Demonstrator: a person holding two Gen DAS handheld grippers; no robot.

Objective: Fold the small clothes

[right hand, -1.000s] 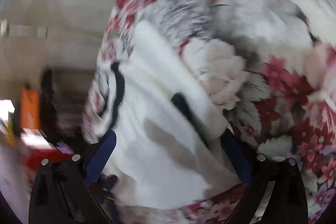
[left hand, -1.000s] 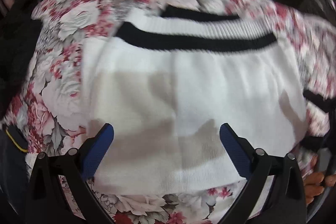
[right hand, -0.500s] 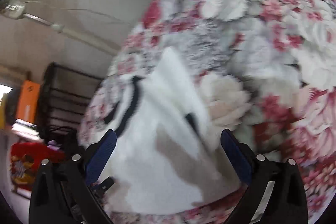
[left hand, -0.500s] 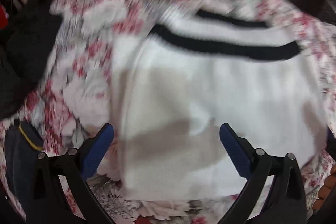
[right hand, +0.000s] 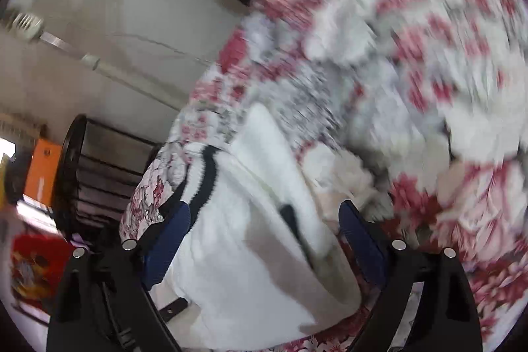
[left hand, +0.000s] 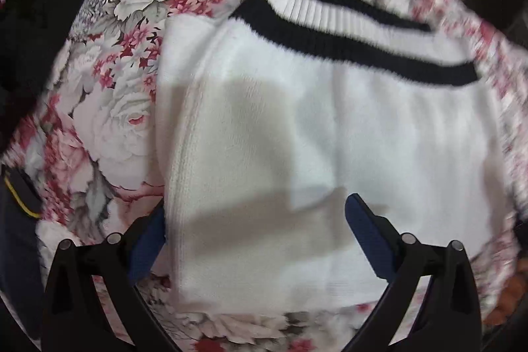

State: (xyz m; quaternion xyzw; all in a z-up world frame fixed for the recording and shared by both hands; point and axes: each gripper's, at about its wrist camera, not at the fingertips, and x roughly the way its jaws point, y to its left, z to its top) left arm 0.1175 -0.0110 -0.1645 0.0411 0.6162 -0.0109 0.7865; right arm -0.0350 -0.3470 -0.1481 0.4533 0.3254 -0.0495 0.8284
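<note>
A white knit garment (left hand: 330,137) with black stripes (left hand: 356,51) at its ribbed far edge lies folded on a floral cloth (left hand: 109,108). My left gripper (left hand: 257,223) is open just above its near left part; the left blue finger (left hand: 148,240) is partly hidden behind the garment's left folded edge. In the right wrist view the same garment (right hand: 250,240) lies between the jaws of my right gripper (right hand: 264,226), which is open. A black stripe (right hand: 208,183) shows near its left finger.
Dark clothing (left hand: 29,32) lies off the cloth at the left. A dark item with yellow trim (left hand: 19,197) sits at the near left. A black rack (right hand: 82,174), an orange box (right hand: 43,174) and a pale wall (right hand: 132,5) show beyond the surface's edge.
The left view has shifted left, so the garment's left folded edge now sits over the left finger. The right gripper has swung over the garment; its view is motion-blurred.
</note>
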